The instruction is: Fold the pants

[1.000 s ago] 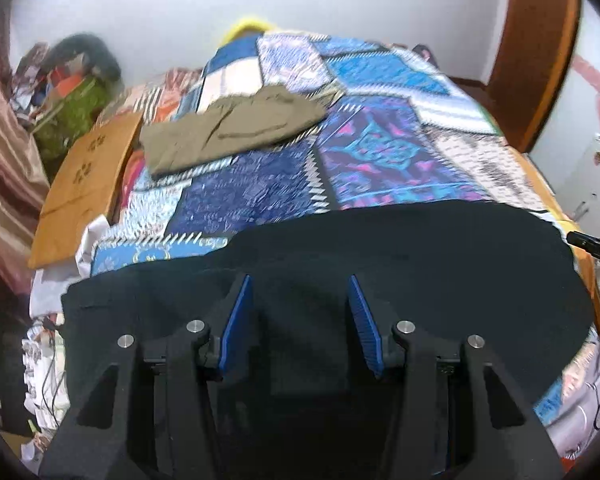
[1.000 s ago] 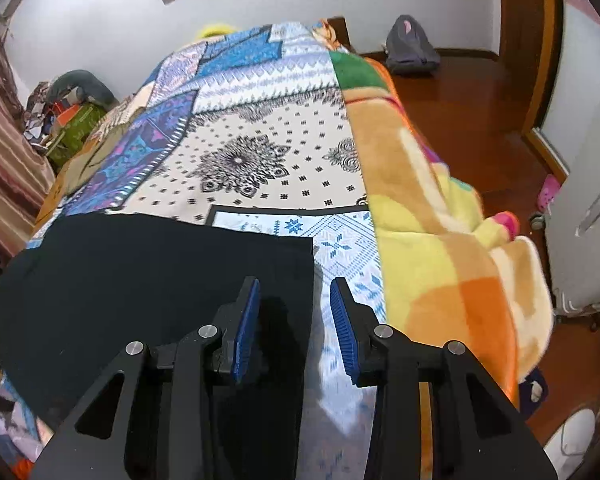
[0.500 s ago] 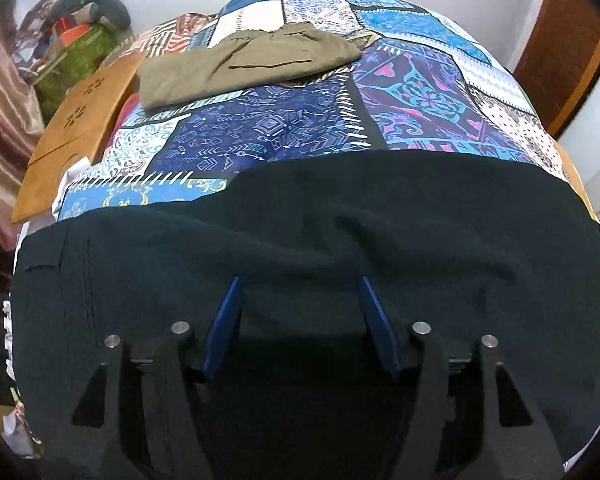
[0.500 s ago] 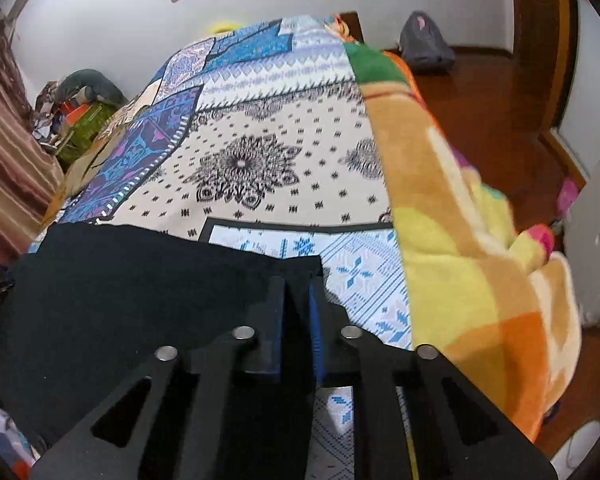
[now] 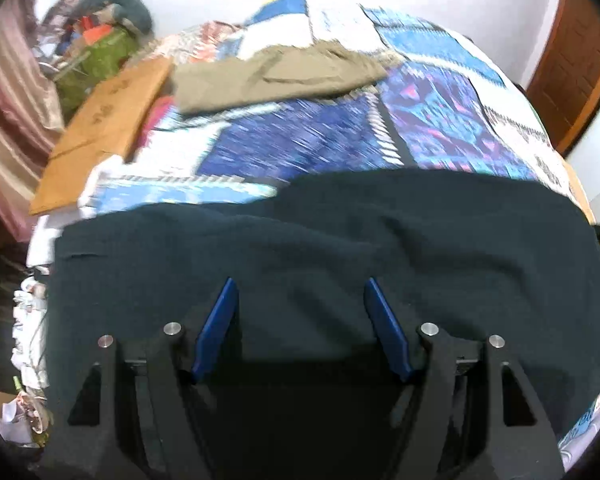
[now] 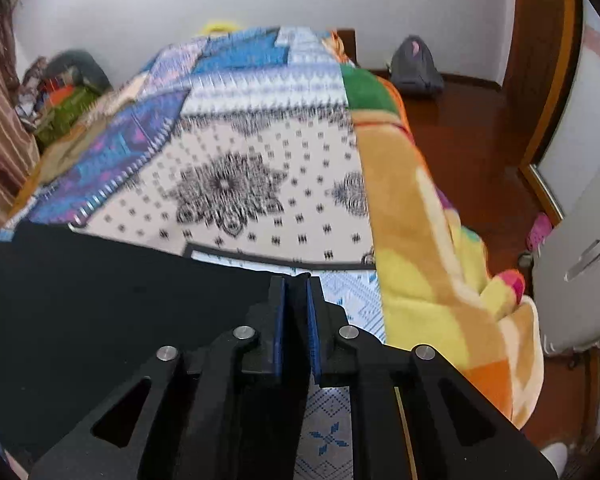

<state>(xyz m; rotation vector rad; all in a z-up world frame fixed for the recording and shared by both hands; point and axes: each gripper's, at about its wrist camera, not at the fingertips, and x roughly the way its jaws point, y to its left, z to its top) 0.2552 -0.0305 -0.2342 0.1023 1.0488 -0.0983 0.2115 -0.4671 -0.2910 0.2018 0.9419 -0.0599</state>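
Note:
Black pants [image 5: 420, 232] lie spread across the near edge of a patchwork bed quilt [image 5: 300, 144]. My left gripper [image 5: 300, 282] hovers low over their middle. Its jaws are opening wide, the cloth lies under them, and the blue pads press on nothing. In the right wrist view the black pants [image 6: 100, 300] fill the lower left. My right gripper [image 6: 293, 280] pinches their right corner, with black cloth filling the narrow gap between the pads as the jaws ease slightly apart.
Folded olive pants [image 5: 276, 76] lie farther up the bed. A cardboard sheet [image 5: 104, 128] and a clothes pile sit at the left. A yellow-orange blanket [image 6: 420, 240] hangs off the right edge, beside wooden floor, a grey backpack [image 6: 416, 64] and a white cabinet [image 6: 580, 260].
The right gripper's jaws have come together on the pants' corner. The left gripper's jaws have spread wider, and it has sunk closer to the black cloth.

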